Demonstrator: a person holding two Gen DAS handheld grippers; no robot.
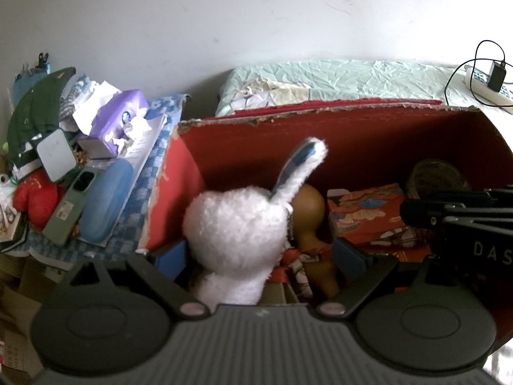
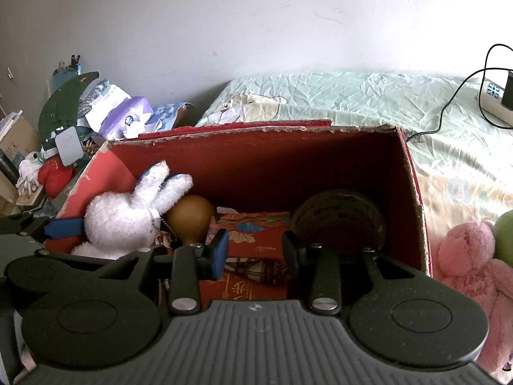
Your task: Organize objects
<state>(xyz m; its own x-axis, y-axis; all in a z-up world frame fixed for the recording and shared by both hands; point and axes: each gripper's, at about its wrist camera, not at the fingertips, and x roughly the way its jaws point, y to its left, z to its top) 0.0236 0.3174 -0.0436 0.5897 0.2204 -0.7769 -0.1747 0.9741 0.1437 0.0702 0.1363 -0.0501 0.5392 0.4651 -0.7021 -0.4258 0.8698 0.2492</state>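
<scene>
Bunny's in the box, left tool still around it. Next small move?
Probably lift the left tool straight up and out. The white plush bunny already sits inside the red cardboard box beside the brown gourd, and the pads stand wide, apparently not pressing it.

My left gripper has a grey ribbed body flanked by 2 round black discs. From 2 pale pinkish rivets, 2 black link arms run forward to fingers faced with blue pads. My right gripper is built the same, though its rivets are silver, small screws dot its links, and a small cross emblem marks the ribbed grey centre.
</scene>
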